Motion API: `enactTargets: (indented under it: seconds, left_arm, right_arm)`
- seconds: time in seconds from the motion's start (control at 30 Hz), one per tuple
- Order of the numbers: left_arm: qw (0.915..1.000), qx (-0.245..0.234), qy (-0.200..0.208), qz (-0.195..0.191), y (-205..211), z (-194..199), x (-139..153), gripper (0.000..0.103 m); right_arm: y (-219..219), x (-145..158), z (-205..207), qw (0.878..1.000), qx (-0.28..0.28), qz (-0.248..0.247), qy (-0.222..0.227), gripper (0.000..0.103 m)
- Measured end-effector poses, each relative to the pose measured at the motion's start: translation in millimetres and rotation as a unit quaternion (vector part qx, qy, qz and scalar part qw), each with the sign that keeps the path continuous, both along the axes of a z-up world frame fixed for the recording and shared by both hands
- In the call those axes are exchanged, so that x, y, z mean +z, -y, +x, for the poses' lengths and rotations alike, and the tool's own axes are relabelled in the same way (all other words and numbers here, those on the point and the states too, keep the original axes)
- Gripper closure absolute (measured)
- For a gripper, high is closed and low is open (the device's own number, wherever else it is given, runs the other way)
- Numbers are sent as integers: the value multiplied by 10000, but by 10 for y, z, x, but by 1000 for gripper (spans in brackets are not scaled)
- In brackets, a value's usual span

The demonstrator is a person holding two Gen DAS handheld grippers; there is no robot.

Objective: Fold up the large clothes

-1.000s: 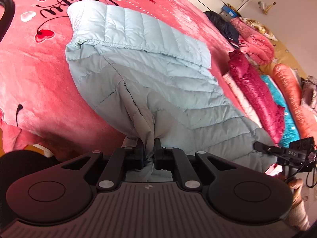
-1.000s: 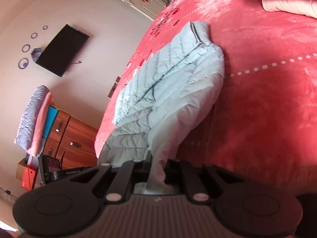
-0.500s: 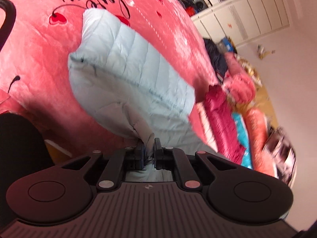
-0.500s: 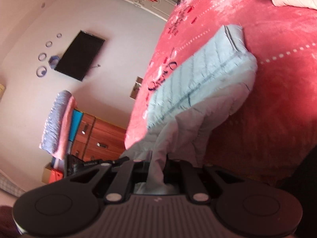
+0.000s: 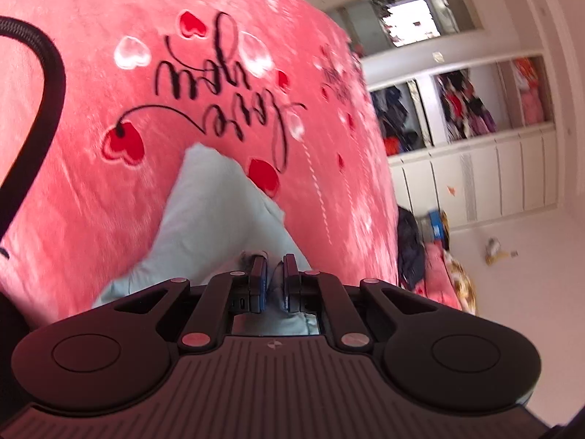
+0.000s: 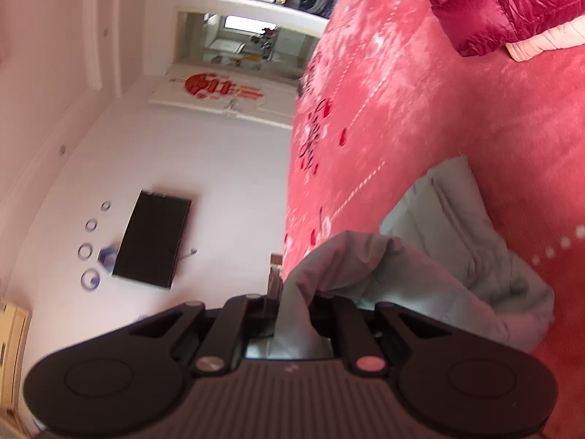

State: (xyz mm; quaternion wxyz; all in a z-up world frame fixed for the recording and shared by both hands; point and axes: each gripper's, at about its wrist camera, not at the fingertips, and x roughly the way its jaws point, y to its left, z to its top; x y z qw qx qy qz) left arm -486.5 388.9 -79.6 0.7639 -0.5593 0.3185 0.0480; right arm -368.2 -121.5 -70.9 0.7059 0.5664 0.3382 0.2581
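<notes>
Covering nearly everything I see is the pink bedspread (image 5: 91, 190), my landmark. On it lies the pale blue puffer jacket (image 5: 215, 219), bunched just below the bedspread's "Love you" lettering (image 5: 226, 106) in the left view. My left gripper (image 5: 273, 278) is clamped on a fold of the jacket, and my right gripper (image 6: 296, 311) pinches another fold that humps up and blocks part of its view. Only the right view shows a crimson jacket (image 6: 486, 3) at the bedspread's far edge and a dark wall screen (image 6: 151, 237) beyond the bed. Only the left view shows white wardrobes (image 5: 475, 168) past the bedspread, and a black cable (image 5: 44, 80).
</notes>
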Motion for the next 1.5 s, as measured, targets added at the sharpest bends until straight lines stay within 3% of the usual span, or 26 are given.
enactTargets:
  seconds: [0.27,0.37,0.47,0.53,0.63,0.77,0.9,0.97,1.07,1.17,1.4,1.5]
  left_arm:
    - [9976,559,-410,6,-238,384,-411,98]
    - [9971,591,-446,204,-270,445,-432,98]
    - [9970,549,-358,410,-249,418,-411,97]
    - [9962,535,-325,611,-232,357,-354,97]
    - [9927,544,-263,1044,-176,274,-254,95]
    - [9848,418,-111,1679,-67,99,-59,92]
    - [9661,-243,9,2572,298,108,120,78]
    - [9513,-739,142,2989,578,197,157,73]
    - [9311,-1343,347,3373,956,381,118,72]
    - [9113,-1823,452,3664,1279,576,29,72]
    - [8547,-2353,751,4566,1633,906,-168,71]
    - [8426,-2331,694,4805,1596,1044,-266,69]
  right_arm:
    - [-77,-437,507,9990,-321,230,-197,95]
    - [-76,-611,578,9984,-348,396,-211,92]
    - [-53,-697,590,9985,-373,370,-148,71]
    - [-41,-689,593,9990,-399,177,0,51]
    - [-17,-646,598,9990,-354,51,259,35]
    - [25,-500,531,9962,-384,-368,689,24]
    - [-32,-280,440,9853,-373,-1125,1229,14]
    - [-148,-145,371,9729,-263,-1709,1537,11]
    - [-463,7,219,9396,101,-2715,2084,9]
    - [-778,21,71,9066,429,-3419,2437,9]
    - [-1379,-243,-27,8429,1168,-4464,2769,10]
    - [-1604,-366,8,8082,1315,-4947,2911,10]
